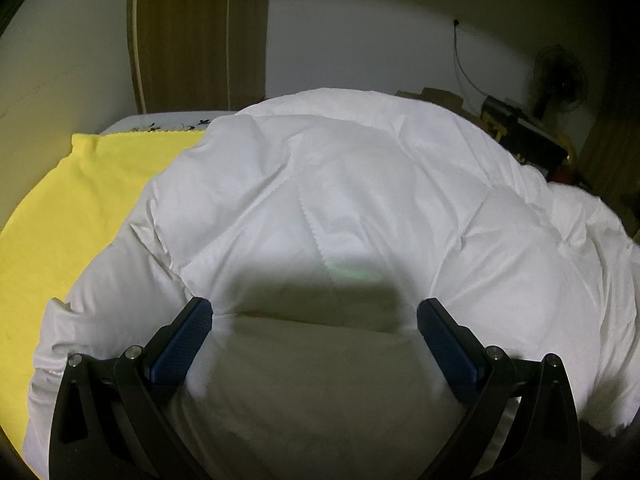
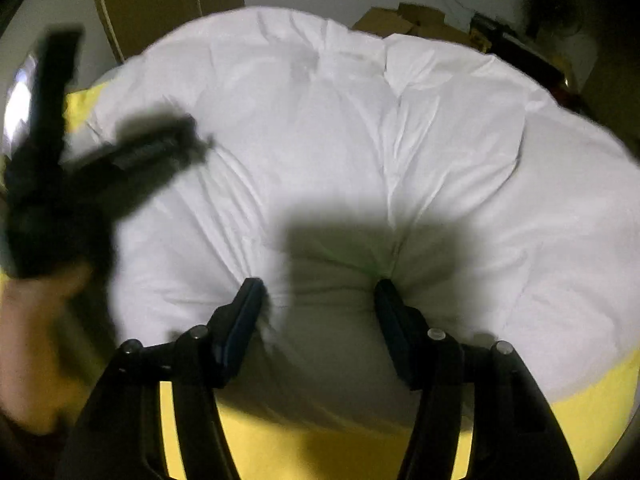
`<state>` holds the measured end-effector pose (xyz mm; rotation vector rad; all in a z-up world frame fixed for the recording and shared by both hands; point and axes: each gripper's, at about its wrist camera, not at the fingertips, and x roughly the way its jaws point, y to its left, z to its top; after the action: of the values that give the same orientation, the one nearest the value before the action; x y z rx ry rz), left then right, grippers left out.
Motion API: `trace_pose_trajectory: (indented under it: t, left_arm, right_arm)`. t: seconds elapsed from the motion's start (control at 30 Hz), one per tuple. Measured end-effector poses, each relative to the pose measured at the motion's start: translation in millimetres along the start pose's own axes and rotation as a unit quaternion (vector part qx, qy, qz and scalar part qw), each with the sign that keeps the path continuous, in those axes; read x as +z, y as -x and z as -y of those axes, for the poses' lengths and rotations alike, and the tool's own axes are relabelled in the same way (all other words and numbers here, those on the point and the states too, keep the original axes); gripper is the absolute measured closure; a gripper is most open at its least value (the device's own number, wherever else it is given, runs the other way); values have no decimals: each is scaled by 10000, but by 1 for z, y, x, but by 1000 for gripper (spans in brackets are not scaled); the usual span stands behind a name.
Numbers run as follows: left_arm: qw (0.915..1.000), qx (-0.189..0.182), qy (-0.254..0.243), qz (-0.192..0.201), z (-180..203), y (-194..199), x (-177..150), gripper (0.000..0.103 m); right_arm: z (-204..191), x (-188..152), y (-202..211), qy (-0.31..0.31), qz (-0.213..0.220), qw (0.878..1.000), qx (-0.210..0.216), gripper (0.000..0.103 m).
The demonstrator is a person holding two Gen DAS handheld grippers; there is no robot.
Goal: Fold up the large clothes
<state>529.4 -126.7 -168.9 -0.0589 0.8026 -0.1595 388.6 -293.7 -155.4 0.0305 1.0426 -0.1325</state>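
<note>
Lying across a yellow sheet (image 1: 80, 200) on the bed, the white padded garment (image 1: 360, 200) fills most of both views, its bulk running sideways, with yellow showing past its left edge and along the near edge under the right hand. On the left, the left gripper (image 1: 314, 314) has its jaws spread wide with a rounded bulge of the white fabric rising between them; the blue pads (image 1: 184, 344) look to be beside the cloth rather than pinching it. Further right, the right gripper (image 2: 318, 294) points steeply down at the near edge, jaws roughly half apart and pressed into a puckered fold, though not clearly clamped on it. The garment lies directly ahead of and beneath both grippers, so I judge the next grasp depends on closing over the near hem.
</note>
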Motion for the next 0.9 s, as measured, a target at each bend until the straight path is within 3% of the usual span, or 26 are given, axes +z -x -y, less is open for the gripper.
trace_pose_trajectory:
  t: [0.07, 0.17, 0.23, 0.3, 0.33, 0.37, 0.47, 0.6, 0.67, 0.7, 0.73, 0.77, 0.9]
  left_arm:
    - [9999, -152, -13, -43, -4, 2, 0, 0]
    - [9963, -829, -66, -236, -28, 32, 0, 0]
    - [9922, -1221, 170, -190, -55, 63, 0, 0]
    - [9866, -1551, 484, -129, -96, 94, 0, 0]
    - [9836, -1677, 633, -199, -113, 102, 0, 0]
    - [9776, -1883, 861, -387, -137, 108, -2, 0]
    - [9621, -2143, 1414, -916, -182, 108, -16, 0]
    - [9405, -2478, 1823, -1440, -209, 92, -47, 0]
    - [9211, -2906, 2039, -1601, -209, 82, -60, 0]
    - [9044, -3291, 2126, -1693, -205, 75, -65, 0]
    - [8949, -3488, 2177, -1735, -203, 70, -66, 0]
    - [8895, -3580, 2227, -1762, -200, 64, -66, 0]
    - [8910, -3508, 2260, -1788, -192, 47, -60, 0]
  right_arm:
    - [0, 4, -4, -38, -12, 10000, -53, 41]
    - [-1, 2, 0, 95, 14, 9999, -31, 40]
    - [9, -7, 16, -6, 204, 9992, 334, 40]
    - [28, -17, 34, -515, 395, 9941, 872, 37]
    - [37, -19, 45, -720, 504, 9898, 1122, 31]
    - [42, -26, 60, -824, 665, 9863, 1268, 23]
    - [44, -35, 93, -578, 1099, 9844, 1250, 21]
    - [39, -50, 112, -557, 1084, 9806, 1532, 21]
    - [41, -57, 111, -619, 974, 9780, 1740, 21]
    - [42, -60, 112, -628, 931, 9772, 1800, 21]
    - [40, -64, 112, -623, 911, 9767, 1839, 21]
    - [38, -67, 112, -613, 906, 9766, 1854, 21]
    - [37, -84, 120, -569, 880, 9779, 1809, 21]
